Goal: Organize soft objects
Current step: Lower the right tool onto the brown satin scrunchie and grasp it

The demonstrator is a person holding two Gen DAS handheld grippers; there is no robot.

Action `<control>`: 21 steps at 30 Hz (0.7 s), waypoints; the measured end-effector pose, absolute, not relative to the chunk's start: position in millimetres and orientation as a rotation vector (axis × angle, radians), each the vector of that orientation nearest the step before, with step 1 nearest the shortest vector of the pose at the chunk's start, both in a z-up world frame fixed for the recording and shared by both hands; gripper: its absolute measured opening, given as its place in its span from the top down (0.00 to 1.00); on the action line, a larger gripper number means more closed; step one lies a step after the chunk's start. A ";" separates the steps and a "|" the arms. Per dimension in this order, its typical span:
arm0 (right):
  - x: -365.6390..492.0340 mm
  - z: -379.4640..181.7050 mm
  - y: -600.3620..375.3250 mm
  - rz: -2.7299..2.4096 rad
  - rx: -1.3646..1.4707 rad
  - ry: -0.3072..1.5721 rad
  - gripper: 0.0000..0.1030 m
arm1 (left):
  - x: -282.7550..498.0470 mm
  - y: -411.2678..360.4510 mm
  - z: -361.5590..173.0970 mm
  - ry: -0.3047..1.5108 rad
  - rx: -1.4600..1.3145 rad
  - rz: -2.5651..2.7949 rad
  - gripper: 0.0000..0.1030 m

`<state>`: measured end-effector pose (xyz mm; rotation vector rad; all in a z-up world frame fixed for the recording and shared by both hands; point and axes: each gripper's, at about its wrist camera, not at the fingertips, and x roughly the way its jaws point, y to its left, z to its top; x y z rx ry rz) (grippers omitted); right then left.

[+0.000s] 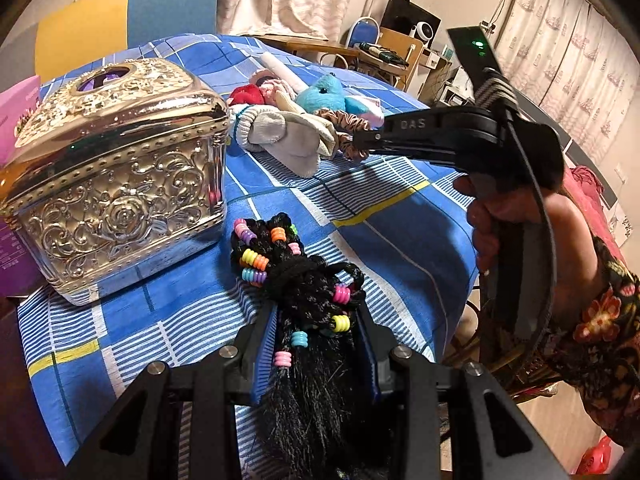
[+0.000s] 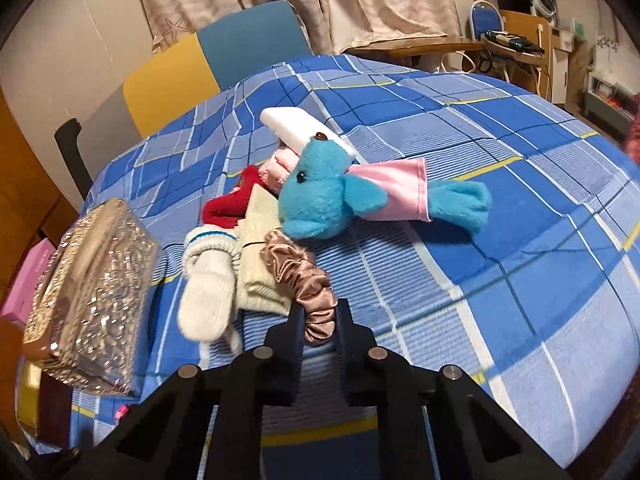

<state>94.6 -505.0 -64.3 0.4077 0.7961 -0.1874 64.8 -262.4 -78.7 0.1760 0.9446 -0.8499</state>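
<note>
My left gripper (image 1: 316, 312) is shut on a black braided hairpiece with coloured beads (image 1: 296, 276), which lies on the blue checked tablecloth (image 1: 384, 216) beside an ornate gold box (image 1: 120, 168). The right gripper (image 2: 319, 309) is shut on a brown satin scrunchie (image 2: 296, 268) at the near edge of a pile of soft things. From the left wrist view, the right gripper (image 1: 360, 140) reaches in from the right onto the scrunchie (image 1: 348, 120). The pile holds a blue plush toy (image 2: 320, 200), a white sock (image 2: 208, 300), a beige sock (image 2: 260, 280) and a red knit piece (image 2: 228, 208).
The gold box (image 2: 92, 292) stands left of the pile, with a pink carton (image 2: 24, 280) behind it. A white block (image 2: 296, 124) lies under the plush's head. A yellow and blue chair (image 2: 224, 64) stands past the table. A hand and floral sleeve (image 1: 600, 320) hold the right gripper.
</note>
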 end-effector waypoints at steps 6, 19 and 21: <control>69.7 -55.3 -495.7 -0.193 0.421 0.773 0.88 | 61.2 -252.7 -70.3 0.930 0.155 -0.855 0.65; 43.2 -68.6 -484.4 -0.192 0.454 0.810 0.63 | 50.1 -216.4 -38.5 0.881 0.082 -0.872 0.65; 47.2 -63.8 -478.8 -0.217 0.393 0.790 0.41 | 46.8 -209.8 -32.8 0.869 0.077 -0.870 0.65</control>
